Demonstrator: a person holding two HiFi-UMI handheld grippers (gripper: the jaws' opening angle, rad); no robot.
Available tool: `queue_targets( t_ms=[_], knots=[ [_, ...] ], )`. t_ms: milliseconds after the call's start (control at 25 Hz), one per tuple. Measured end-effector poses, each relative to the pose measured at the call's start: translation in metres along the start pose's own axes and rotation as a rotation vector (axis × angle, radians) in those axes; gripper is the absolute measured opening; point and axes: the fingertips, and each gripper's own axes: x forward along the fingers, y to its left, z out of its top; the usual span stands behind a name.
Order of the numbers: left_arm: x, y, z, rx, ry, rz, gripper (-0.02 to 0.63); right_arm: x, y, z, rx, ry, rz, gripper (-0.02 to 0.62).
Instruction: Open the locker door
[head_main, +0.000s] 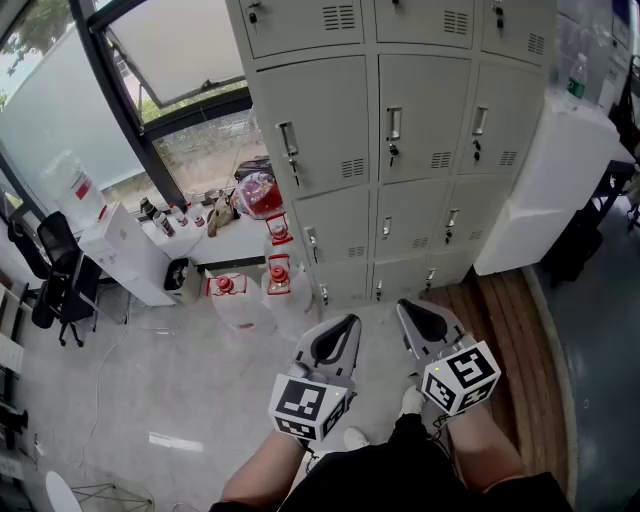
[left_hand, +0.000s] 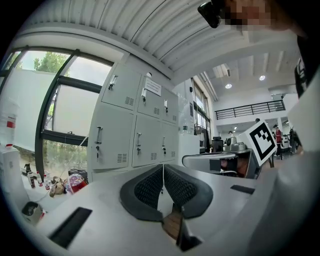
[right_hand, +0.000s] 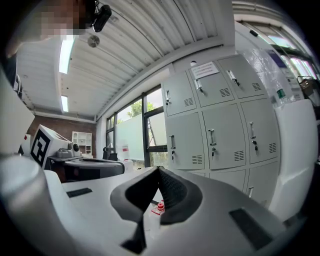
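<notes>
Bank of grey metal lockers (head_main: 400, 150) against the far wall, three columns in view, every door shut. At its left foot, two clear water jugs (head_main: 240, 300) with red caps on the pale floor, one just beside the bottom-row doors. Behind them a low white bench (head_main: 235, 243) under the window (head_main: 150, 60), littered with small bottles and a red-and-clear container (head_main: 262, 195). Further left a white box-shaped unit (head_main: 125, 255) and a black office chair (head_main: 55, 270). At the lockers' right end a tall white appliance (head_main: 560, 190), close against the right column, a bottle (head_main: 577, 75) on top. Strip of wood flooring (head_main: 500, 320) along the base of the lockers on the right.

Locker door (head_main: 430, 100) of the middle row, centre column, well apart from both tongs: flat grey panel, upright chrome handle (head_main: 394, 124) at its left edge, key lock just below it, vent slots at the lower right.

Left tongs (head_main: 345, 325) low in the head view, level, black ribbed pads pressed together at the tips (left_hand: 163, 167), pinching nothing. Right tongs (head_main: 408, 308) just beside them, likewise pressed together (right_hand: 157, 170) and empty, aimed towards the lockers. Marker cubes (head_main: 305, 405) at the near end of each, above the person's knees
</notes>
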Motion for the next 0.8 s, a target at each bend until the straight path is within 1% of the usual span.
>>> queue_targets(
  t_ms=[400,600,800],
  knots=[
    [0.006,0.004,-0.002,-0.012,0.0,-0.001,0.021,0.007,-0.003,0.002,-0.019,0.015,0.006,0.054],
    [0.016,0.012,-0.002,0.007,0.006,-0.001,0.021,0.023,-0.014,0.004,-0.019,0.011,0.01,0.054],
    [0.029,0.03,-0.001,0.008,0.015,0.025,0.021,0.043,-0.027,0.005,-0.01,0.008,0.028,0.054]
  ],
)
